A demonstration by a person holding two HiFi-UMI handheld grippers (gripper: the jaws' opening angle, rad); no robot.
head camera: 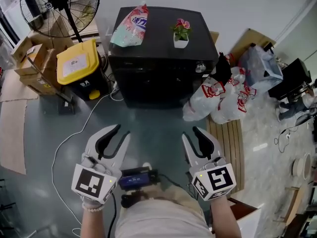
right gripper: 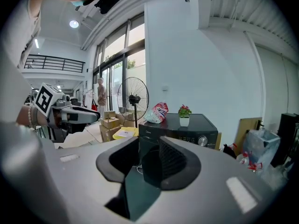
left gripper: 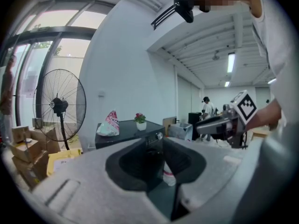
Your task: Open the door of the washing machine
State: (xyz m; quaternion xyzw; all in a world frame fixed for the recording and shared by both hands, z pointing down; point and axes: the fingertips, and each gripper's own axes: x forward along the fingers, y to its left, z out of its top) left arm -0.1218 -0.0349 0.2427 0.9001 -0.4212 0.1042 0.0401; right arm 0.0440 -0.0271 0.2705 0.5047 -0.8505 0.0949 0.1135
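We face the black washing machine (head camera: pixel 163 63) at the upper centre of the head view, well apart from both grippers. Its front is dark, so we cannot make out the door's edge or handle, though the door looks shut. A yellow bin (head camera: pixel 79 66) stands just beside the machine on the left, and a heap of plastic bags (head camera: pixel 218 100) sits by its lower right corner. Low in the frame, the left gripper (head camera: pixel 122 131) and the right gripper (head camera: pixel 190 133) both point towards the machine, jaws parted and empty. On its top lie a detergent bag (head camera: pixel 130 28) and a small potted flower (head camera: pixel 181 33), and a silver knob (head camera: pixel 200 67) marks the right end of the panel. We judge this to be the approach step. Next we need to close in, find the door's handle or edge, and bring one open gripper onto it.
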